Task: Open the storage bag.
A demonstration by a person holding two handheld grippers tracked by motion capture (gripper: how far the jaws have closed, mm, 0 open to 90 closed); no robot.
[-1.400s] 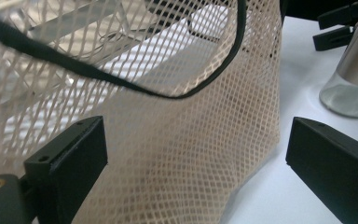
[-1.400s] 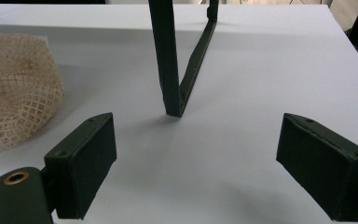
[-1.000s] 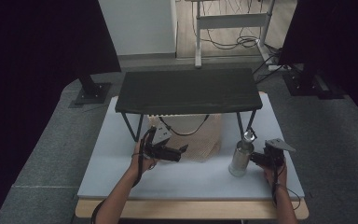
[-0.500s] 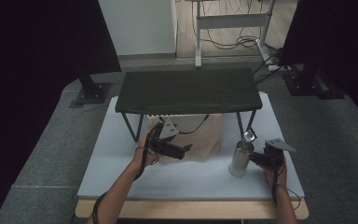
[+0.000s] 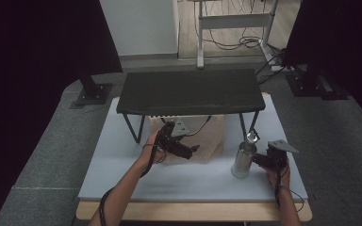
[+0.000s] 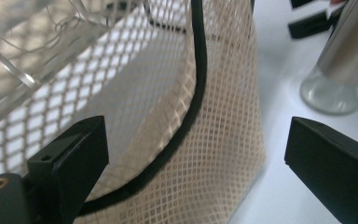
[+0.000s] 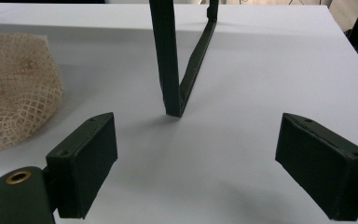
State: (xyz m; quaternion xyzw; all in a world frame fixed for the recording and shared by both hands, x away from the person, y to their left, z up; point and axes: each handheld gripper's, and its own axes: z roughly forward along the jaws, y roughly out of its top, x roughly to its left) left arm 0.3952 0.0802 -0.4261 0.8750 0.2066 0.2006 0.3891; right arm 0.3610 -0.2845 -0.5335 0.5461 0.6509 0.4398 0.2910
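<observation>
High view, room: I see dark curtains at both sides and a grey floor around the white table.
Shelf: a black stand on thin legs spans the far half of the table.
Mesh bag: beige netting lies crumpled under the stand's front edge; through its weave I see something clear, which I cannot identify.
Cable: a black cord runs across the netting.
Bottle: a steel flask stands upright, just right of the bag.
Left gripper: jaws spread wide over the netting, holding nothing.
Right gripper: jaws wide apart, empty, near the bottle.
</observation>
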